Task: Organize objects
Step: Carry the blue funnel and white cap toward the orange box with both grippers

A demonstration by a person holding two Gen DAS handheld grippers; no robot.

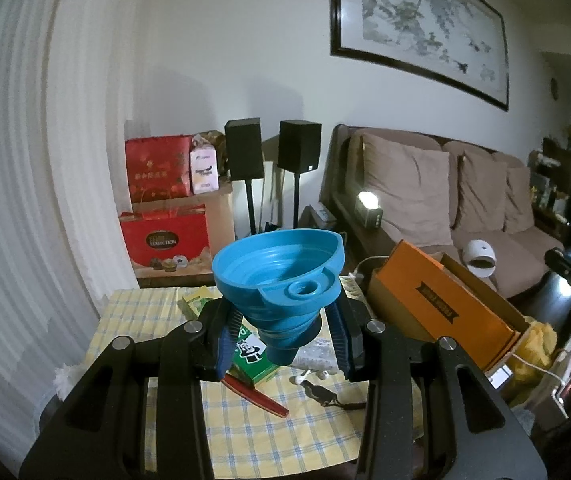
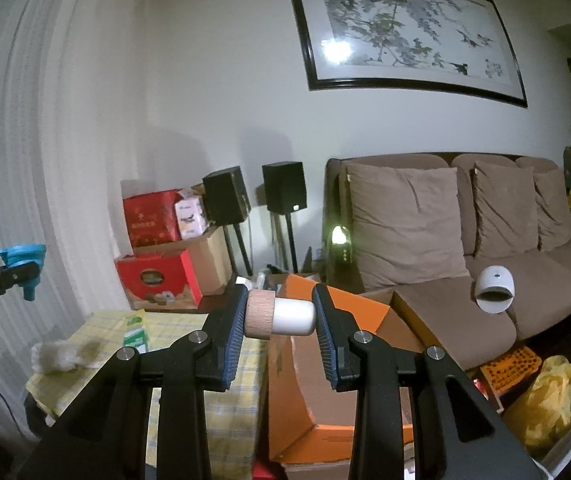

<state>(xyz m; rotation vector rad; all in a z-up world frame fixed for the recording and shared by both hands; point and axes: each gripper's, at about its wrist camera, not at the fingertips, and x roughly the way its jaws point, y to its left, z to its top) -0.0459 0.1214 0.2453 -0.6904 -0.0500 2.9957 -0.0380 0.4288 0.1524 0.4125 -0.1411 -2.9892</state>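
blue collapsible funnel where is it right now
The blue collapsible funnel is clamped in the left gripper, held above the yellow checked tablecloth, left of the orange cardboard box.

We face a white wall with a framed ink painting at one o'clock. Below it sits a brown sofa with three cushions. At twelve o'clock two black speakers stand on posts; pale curtains hang at nine o'clock. A small lamp glows beside the sofa.
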